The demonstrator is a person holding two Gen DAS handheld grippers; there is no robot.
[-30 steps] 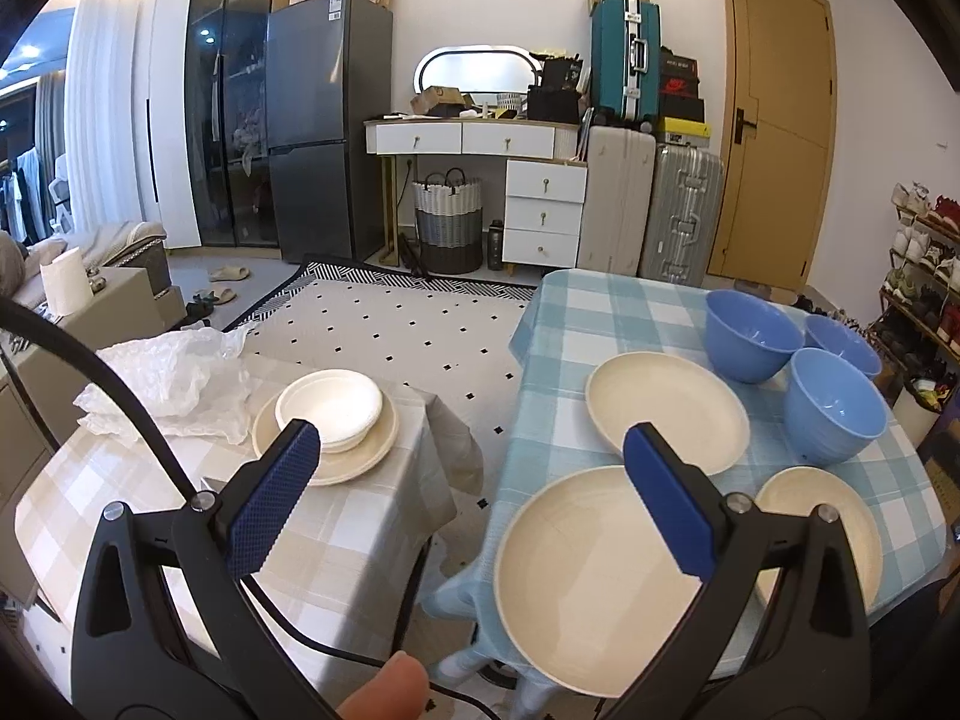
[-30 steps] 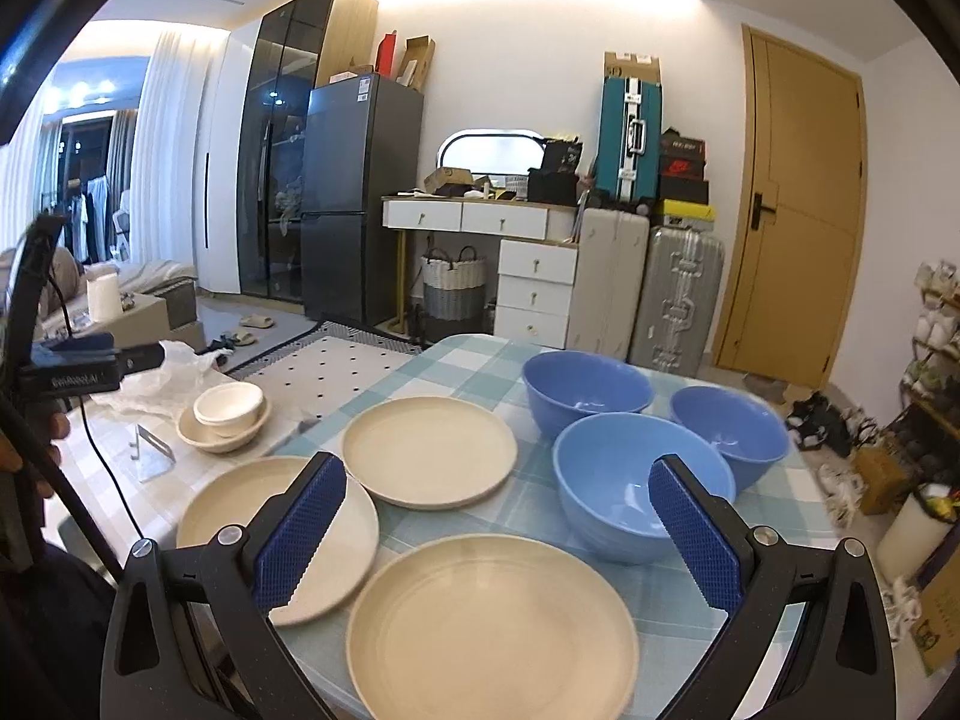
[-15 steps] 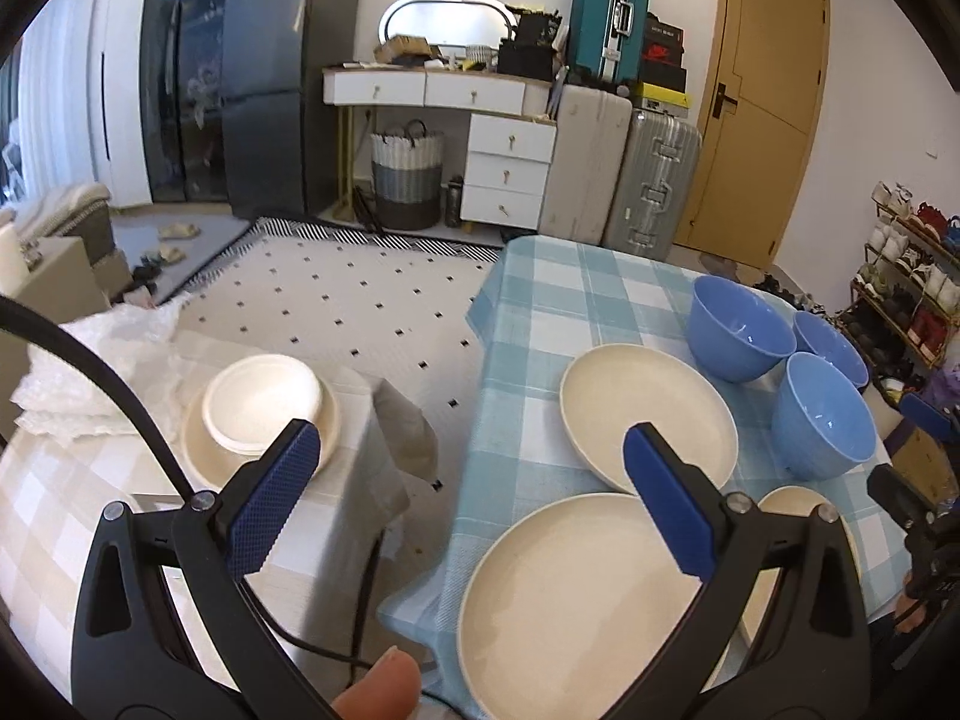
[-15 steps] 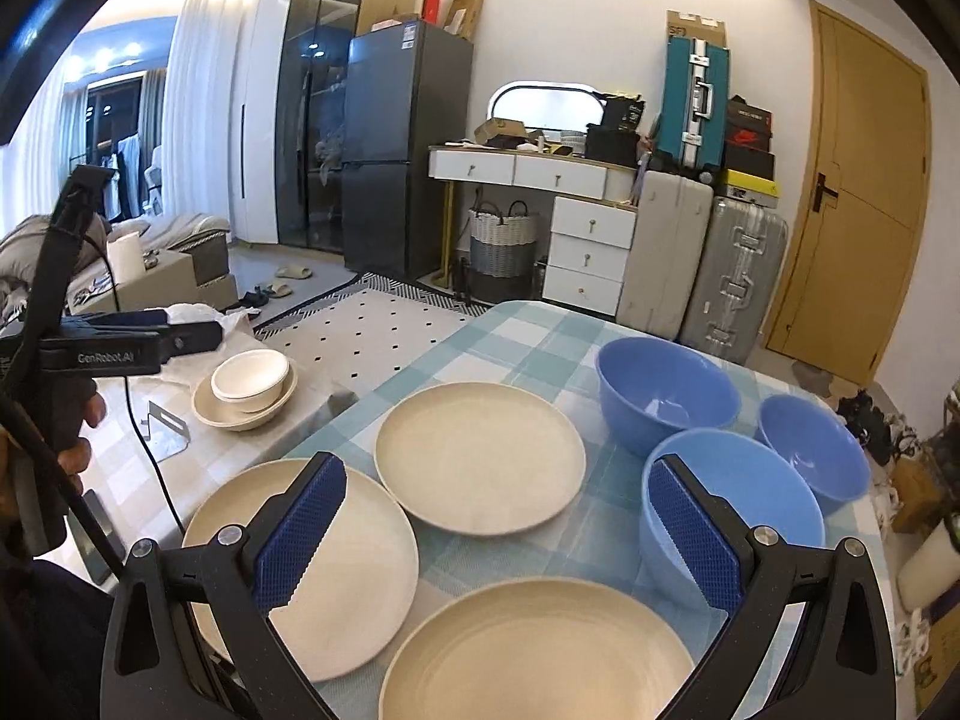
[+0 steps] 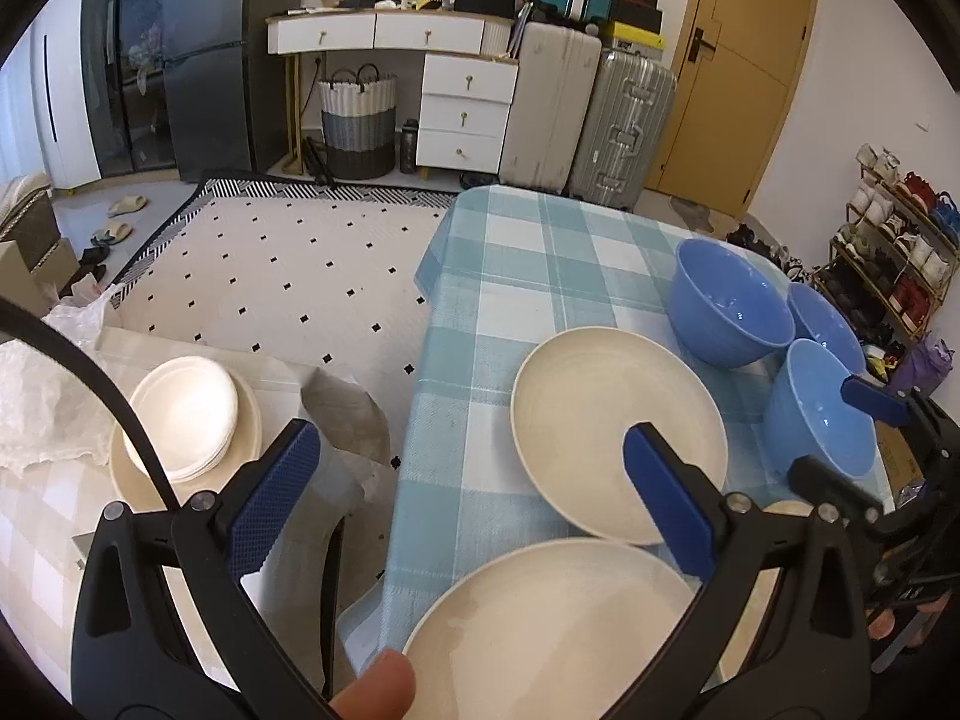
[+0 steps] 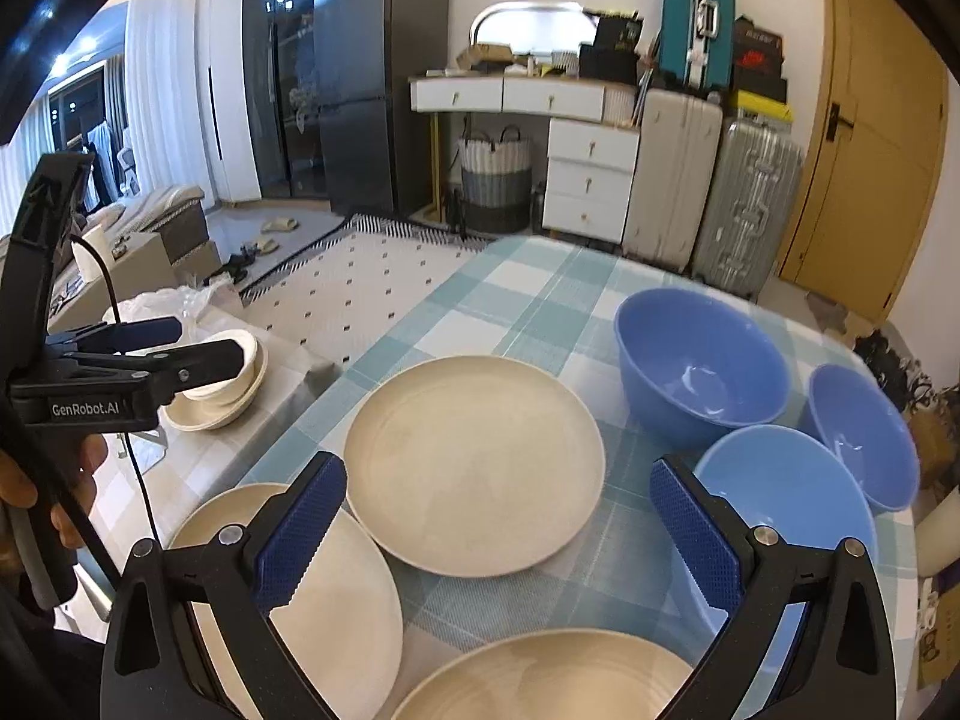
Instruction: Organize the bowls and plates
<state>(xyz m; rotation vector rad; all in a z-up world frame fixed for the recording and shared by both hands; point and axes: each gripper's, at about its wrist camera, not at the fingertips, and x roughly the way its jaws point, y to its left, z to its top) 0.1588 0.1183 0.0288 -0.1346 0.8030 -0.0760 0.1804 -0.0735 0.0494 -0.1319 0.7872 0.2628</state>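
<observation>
Three cream plates (image 6: 474, 468) and three blue bowls (image 6: 699, 363) sit on blue-checked tablecloth (image 5: 540, 252); nothing stacked yet. Left gripper (image 5: 468, 489) jaws spread wide, empty, over near plate (image 5: 558, 630). Right gripper (image 6: 498, 534) jaws also apart, empty. Risks: near plate sits by table edge, so clumsy rim pinch could tip it off; thin smooth rim may slip; bowls crowded, touching, easily knocked.
</observation>
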